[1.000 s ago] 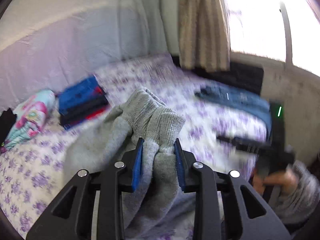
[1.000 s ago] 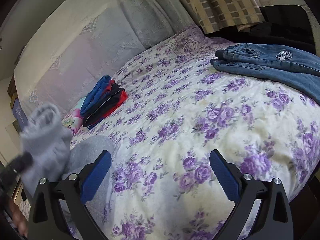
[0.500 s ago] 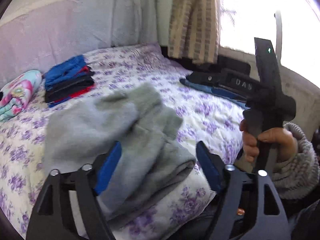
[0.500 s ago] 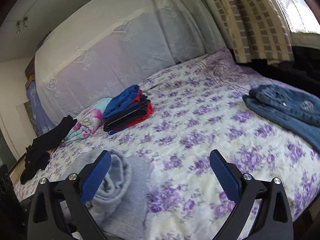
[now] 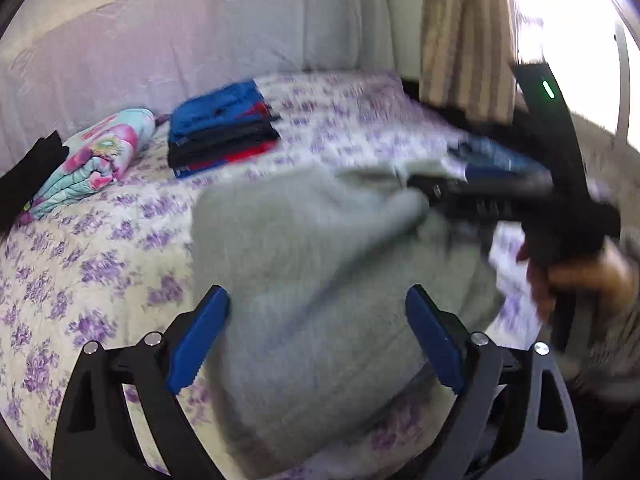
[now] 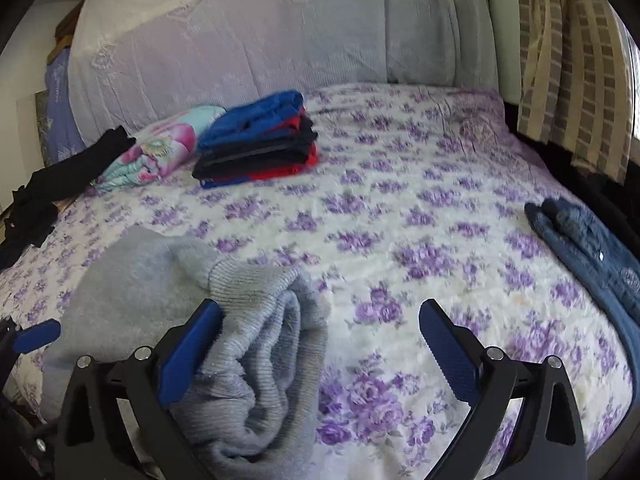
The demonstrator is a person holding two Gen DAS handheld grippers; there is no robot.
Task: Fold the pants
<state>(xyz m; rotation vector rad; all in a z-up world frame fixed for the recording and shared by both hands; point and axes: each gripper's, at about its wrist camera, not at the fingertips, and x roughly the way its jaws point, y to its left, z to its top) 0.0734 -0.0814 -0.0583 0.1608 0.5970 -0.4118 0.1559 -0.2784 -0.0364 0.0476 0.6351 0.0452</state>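
Grey sweatpants (image 5: 320, 280) lie folded in a heap on the floral bedspread (image 5: 100, 248) near the bed's front edge. My left gripper (image 5: 316, 344) is open and empty just above them. In the right wrist view the grey pants (image 6: 248, 320) sit at the lower left with a ribbed cuff on top. My right gripper (image 6: 320, 348) is open, its left finger against the pants' edge. The right gripper also shows blurred in the left wrist view (image 5: 460, 188), reaching over the pants' far right corner.
A stack of folded blue, black and red clothes (image 6: 260, 140) sits at the back of the bed beside a rolled floral cloth (image 6: 160, 148). Black clothing (image 6: 40, 196) lies far left. Blue jeans (image 6: 592, 248) lie at the right edge. Curtains (image 6: 568, 60) hang at right.
My left gripper let go of the grey pants, which dropped onto the bed, and opened wide. My right gripper swung left and down to the pants' edge.
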